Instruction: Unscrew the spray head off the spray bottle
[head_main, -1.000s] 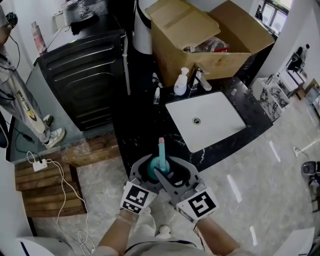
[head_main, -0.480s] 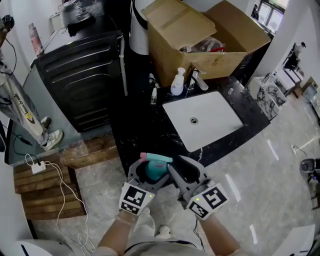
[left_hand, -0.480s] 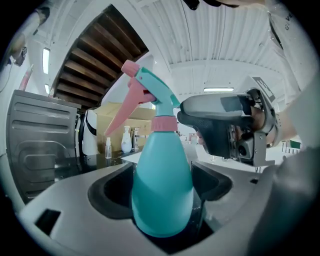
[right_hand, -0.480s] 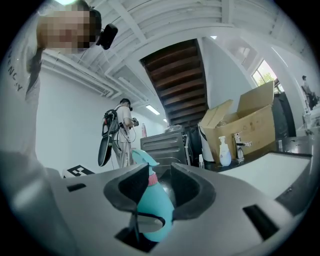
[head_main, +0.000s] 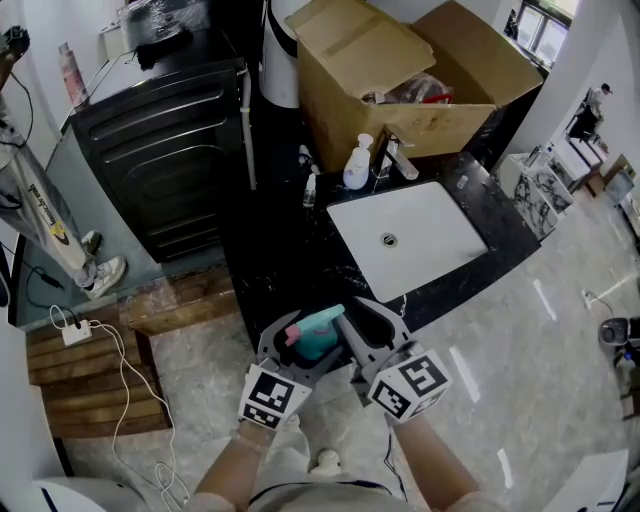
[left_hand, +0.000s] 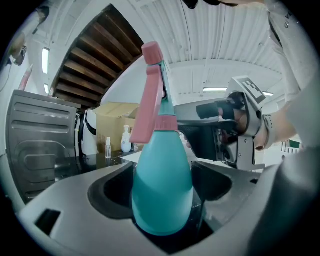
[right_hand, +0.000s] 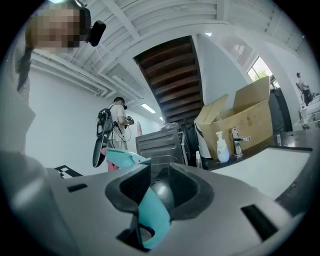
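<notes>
In mid-air just in front of the counter (head_main: 270, 260), the spray bottle (left_hand: 161, 195) sits in the left hand-held gripper (left_hand: 162, 175), jaws clamped on its teal body, pink spray head (left_hand: 150, 95) pointing away. Head's not off yet – collar sits tight on the bottle, so unscrewing is prob. mostly left. Right hand-held gripper (right_hand: 155, 185) meets it side-on at collar level; jaws have just been closing, now narrow, seemingly pinching a teal bit of the head.

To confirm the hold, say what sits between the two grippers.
The spray bottle, per the head view: left gripper clamps its body; right gripper's jaws have just been closing with its top between them.
</notes>
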